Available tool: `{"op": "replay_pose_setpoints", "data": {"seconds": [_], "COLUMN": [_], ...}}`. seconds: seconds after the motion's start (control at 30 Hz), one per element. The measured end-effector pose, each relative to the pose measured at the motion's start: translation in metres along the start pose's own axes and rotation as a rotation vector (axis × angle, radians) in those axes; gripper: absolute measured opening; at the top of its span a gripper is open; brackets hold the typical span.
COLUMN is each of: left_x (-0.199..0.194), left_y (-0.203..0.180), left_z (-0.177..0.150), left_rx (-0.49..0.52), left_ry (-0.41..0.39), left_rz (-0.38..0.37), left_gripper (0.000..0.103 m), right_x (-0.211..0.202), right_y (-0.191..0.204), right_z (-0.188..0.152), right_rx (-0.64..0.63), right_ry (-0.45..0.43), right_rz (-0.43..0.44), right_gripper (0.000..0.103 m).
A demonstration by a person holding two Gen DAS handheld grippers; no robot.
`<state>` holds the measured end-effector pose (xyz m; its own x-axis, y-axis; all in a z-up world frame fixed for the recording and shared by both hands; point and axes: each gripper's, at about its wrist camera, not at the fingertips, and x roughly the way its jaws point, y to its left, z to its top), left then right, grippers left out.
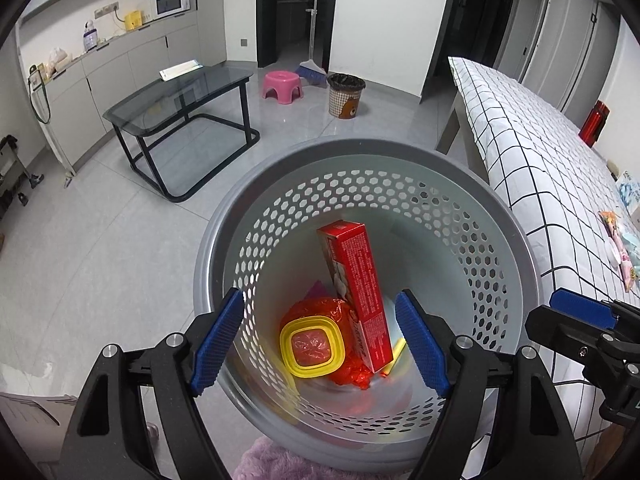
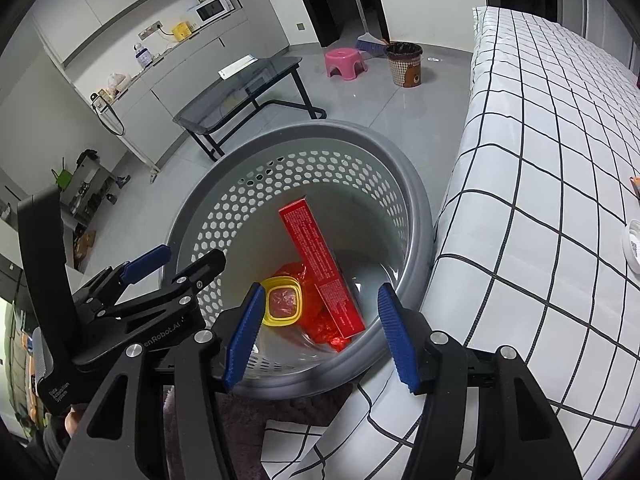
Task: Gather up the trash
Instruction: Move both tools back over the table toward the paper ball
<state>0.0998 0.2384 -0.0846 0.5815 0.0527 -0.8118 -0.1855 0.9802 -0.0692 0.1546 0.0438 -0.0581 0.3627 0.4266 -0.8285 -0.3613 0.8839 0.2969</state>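
Observation:
A grey perforated basket [image 1: 504, 216] stands on the floor beside the table; it also shows in the right wrist view [image 2: 416, 184]. Inside it a red carton [image 1: 358, 292] leans upright over a red wrapper [image 1: 320, 310] and a yellow-rimmed lid [image 1: 313, 347]. The same carton [image 2: 320, 268] and lid [image 2: 282, 301] show in the right wrist view. My left gripper [image 1: 320, 344] is open and empty above the basket. My right gripper [image 2: 320, 336] is open and empty above the basket's near rim. The right gripper's blue finger [image 1: 580, 308] shows in the left wrist view.
A table with a white checked cloth [image 2: 540, 160] stands right of the basket, with small packets [image 1: 620, 248] and a red bottle [image 1: 594, 122] on it. Farther off are a glass side table [image 1: 180, 96], a pink stool [image 1: 282, 86], a brown bin [image 1: 346, 94] and a broom [image 1: 312, 68].

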Motion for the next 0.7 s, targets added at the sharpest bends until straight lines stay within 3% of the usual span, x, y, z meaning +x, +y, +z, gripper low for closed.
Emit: {"op": "replay_pose_setpoints", "data": {"seconds": [0.7], "left_x": [-0.034], "left_y": [-0.014], "left_z": [-0.002], "left_rx": [0.018], "left_ry": [-0.045], "left_rz": [0.006], "left_gripper": [0.081], "right_x": [-0.029], "right_y": [-0.012], "right_z": [-0.014], "right_rx": [0.027], "right_ry": [-0.053], "right_rz": [-0.016], "right_gripper": [0.056]}}
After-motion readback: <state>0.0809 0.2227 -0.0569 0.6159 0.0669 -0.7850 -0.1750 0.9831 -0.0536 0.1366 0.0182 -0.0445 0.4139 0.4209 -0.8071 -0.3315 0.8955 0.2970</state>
